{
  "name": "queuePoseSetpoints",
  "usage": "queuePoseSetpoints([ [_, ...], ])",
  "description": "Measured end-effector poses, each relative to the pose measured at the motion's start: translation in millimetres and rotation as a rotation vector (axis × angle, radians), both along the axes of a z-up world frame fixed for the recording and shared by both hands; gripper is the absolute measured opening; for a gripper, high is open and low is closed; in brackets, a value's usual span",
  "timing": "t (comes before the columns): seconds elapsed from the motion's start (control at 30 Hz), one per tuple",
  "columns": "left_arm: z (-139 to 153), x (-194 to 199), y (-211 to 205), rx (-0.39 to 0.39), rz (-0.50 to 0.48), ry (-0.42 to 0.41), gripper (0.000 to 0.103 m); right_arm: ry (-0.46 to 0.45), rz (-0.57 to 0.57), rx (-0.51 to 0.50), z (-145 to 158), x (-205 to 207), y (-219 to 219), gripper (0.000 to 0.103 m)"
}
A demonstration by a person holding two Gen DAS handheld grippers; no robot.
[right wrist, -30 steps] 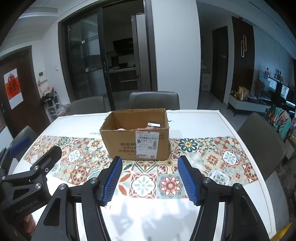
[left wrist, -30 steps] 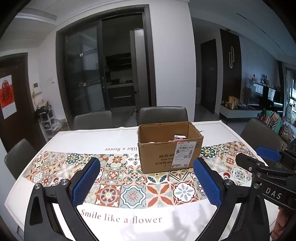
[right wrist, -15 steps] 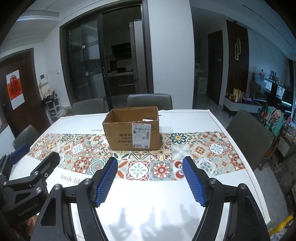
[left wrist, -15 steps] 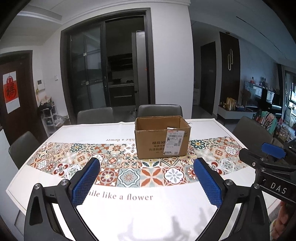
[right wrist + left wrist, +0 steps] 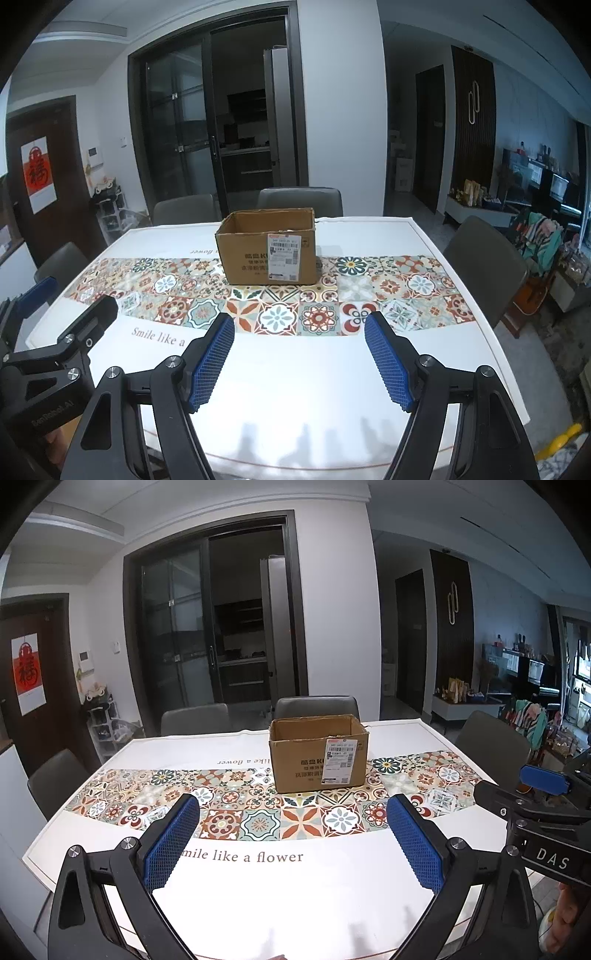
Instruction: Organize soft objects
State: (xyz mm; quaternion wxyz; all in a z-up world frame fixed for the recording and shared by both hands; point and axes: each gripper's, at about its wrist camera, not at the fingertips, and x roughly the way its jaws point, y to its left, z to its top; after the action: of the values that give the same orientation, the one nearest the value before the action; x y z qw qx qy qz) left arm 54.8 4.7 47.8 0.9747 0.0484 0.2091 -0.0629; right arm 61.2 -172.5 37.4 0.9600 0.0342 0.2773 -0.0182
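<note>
left gripper (image 5: 291, 834): jaws wide apart, empty, above the near bench (image 5: 332, 893) edge | right gripper (image 5: 299, 356): jaws wide apart, empty, beside the left | box (image 5: 318, 752): open-topped, upright on the tiled cloth strip mid-bench, well beyond both grippers, label facing them | contents: cannot tell | chairs (image 5: 316, 706) behind

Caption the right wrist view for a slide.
Open right gripper held above a patterned tablecloth, facing an open cardboard box with a shipping label.
</note>
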Motion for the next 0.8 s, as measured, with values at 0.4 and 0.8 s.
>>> queuePoseSetpoints([
  [0.4, 2, -22, -4, -0.031, -0.036, 0.003, 0.103, -0.018, -0.005, -0.01, 6, -28, -1, 0.074],
  [0.8, 4, -37, -8, -0.015, -0.038, -0.015, 0.103, -0.015, -0.033, -0.009, 3, -46, -9, 0.074],
])
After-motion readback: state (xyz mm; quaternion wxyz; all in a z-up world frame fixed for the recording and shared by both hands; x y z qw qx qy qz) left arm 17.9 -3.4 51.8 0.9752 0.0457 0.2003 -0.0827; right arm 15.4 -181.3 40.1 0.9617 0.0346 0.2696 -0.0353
